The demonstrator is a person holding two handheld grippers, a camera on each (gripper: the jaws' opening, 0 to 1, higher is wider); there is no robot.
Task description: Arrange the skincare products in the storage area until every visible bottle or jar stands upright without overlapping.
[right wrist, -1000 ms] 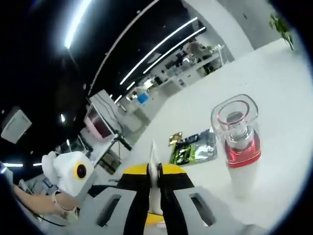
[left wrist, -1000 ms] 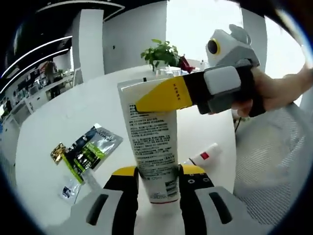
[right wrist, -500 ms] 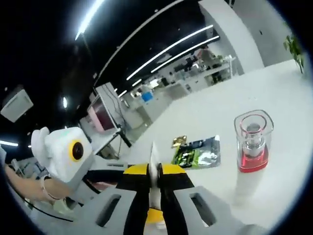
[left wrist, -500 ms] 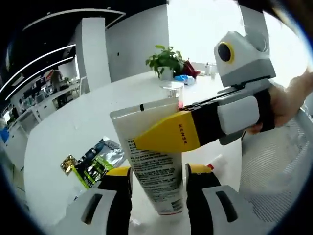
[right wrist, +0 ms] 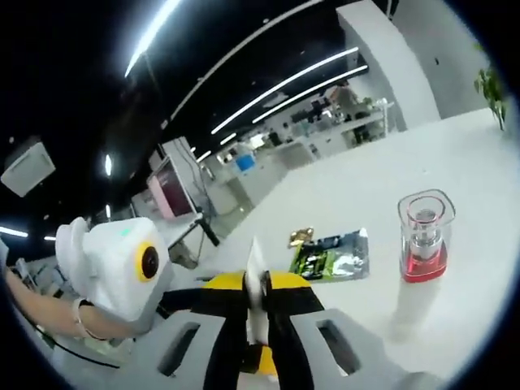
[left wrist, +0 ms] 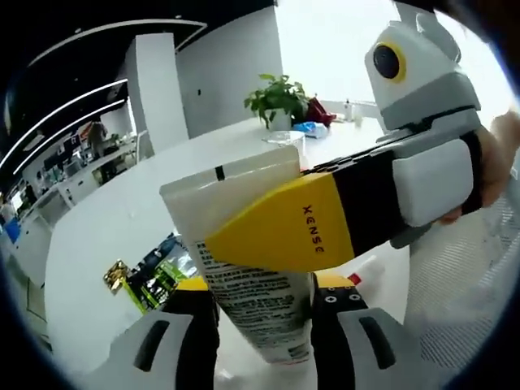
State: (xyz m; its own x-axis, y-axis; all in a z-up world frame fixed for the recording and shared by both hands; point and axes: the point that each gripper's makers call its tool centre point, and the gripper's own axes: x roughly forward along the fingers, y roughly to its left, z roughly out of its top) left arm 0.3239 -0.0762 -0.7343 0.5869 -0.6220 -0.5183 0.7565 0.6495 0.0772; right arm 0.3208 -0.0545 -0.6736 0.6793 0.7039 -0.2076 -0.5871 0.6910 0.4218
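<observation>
A white tube (left wrist: 236, 191) with fine print is tilted between the yellow-tipped jaws of my left gripper (left wrist: 264, 288), which is shut on its lower body. My right gripper (left wrist: 244, 236) comes in from the right and pinches the tube's flat crimped end. In the right gripper view, my right gripper (right wrist: 257, 286) is shut on the thin white edge of the tube (right wrist: 255, 260), with the left gripper (right wrist: 179, 302) just beyond it on the left. A bottle (right wrist: 423, 244) with a clear square cap and red liquid stands upright on the white table (right wrist: 357, 203).
Foil sachets (left wrist: 145, 275) (right wrist: 329, 257) lie flat on the table. A small white tube with a red cap (left wrist: 367, 272) lies behind my left jaws. A potted plant (left wrist: 280, 93) stands at the table's far side. A mesh chair (left wrist: 463, 276) is on the right.
The right gripper looms larger and nearer in the left gripper view, and the tube's top leans further left. In the right gripper view the capped bottle looks smaller and farther off.
</observation>
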